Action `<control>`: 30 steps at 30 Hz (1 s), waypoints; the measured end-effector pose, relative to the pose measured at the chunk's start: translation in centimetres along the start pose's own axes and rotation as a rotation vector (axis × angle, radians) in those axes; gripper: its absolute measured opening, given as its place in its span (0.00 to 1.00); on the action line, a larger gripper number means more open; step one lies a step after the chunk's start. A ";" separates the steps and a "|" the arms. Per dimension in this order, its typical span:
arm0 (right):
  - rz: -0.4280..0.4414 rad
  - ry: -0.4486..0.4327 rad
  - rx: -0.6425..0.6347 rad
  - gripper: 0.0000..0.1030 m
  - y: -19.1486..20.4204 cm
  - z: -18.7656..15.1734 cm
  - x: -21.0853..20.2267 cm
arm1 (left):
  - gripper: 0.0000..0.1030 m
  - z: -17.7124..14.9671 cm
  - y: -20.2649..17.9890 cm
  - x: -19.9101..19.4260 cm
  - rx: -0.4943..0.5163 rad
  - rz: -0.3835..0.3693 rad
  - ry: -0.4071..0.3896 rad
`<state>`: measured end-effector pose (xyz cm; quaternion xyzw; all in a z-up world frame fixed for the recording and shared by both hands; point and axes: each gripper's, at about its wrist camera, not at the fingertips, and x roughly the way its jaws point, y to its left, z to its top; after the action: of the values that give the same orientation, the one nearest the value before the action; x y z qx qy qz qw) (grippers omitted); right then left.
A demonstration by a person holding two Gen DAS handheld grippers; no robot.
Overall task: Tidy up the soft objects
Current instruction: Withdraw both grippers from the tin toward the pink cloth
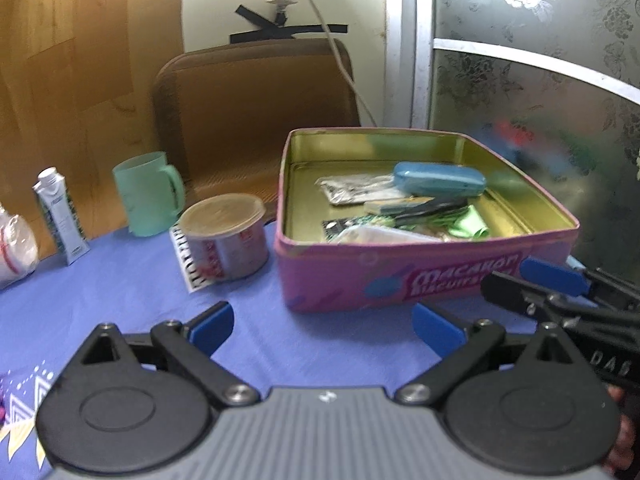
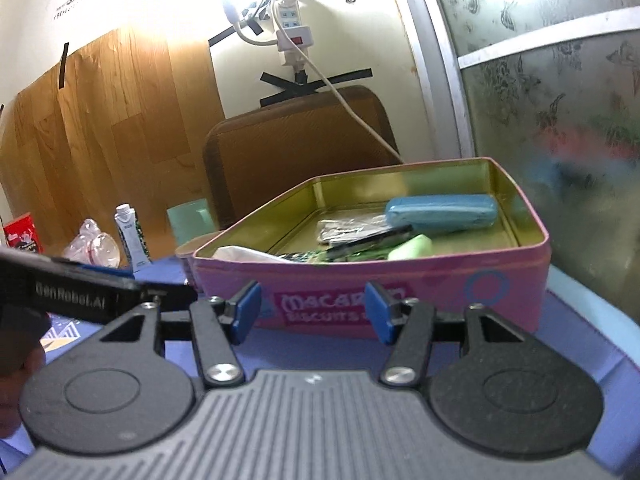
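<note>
A pink biscuit tin [image 1: 400,280] [image 2: 440,280] stands open on the blue tablecloth. Inside lie a blue case [image 1: 438,178] [image 2: 440,210], a clear packet [image 1: 352,188] [image 2: 348,228], a green soft piece [image 1: 468,226] [image 2: 412,246] and other small items. My left gripper [image 1: 324,330] hangs wide open over the cloth just short of the tin's front wall, nothing between its blue pads [image 1: 212,326]. My right gripper [image 2: 312,312] is open in front of the tin's label, holding nothing. In the left wrist view the right gripper's blue pad [image 1: 554,276] reaches in from the right, beside the tin's corner.
Left of the tin stand a lidded tub [image 1: 226,236], a mint green mug [image 1: 148,196], a small white carton [image 1: 60,218] [image 2: 132,238] and a plastic bag [image 1: 14,246] [image 2: 94,242]. A brown chair back [image 1: 256,112] rises behind the table, a frosted panel [image 1: 540,80] at right.
</note>
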<state>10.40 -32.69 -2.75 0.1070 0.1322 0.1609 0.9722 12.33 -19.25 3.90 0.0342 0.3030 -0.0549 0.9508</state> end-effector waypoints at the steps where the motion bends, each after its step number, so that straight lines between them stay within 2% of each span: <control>1: 0.004 0.003 0.004 0.58 0.2 0.0 0.0 | 0.97 -0.2 0.2 -0.1 -0.003 0.006 0.002; 18: 0.046 0.038 0.015 0.61 2.4 -0.4 -0.2 | 1.00 -2.8 2.6 -0.3 -0.028 0.065 0.024; 30: 0.033 0.038 0.064 0.61 1.9 -0.4 -0.1 | 1.00 -3.9 3.0 0.1 -0.025 0.075 0.042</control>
<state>9.60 -30.89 -2.66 0.1370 0.1538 0.1746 0.9629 10.52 -15.87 0.74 0.0351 0.3222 -0.0147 0.9459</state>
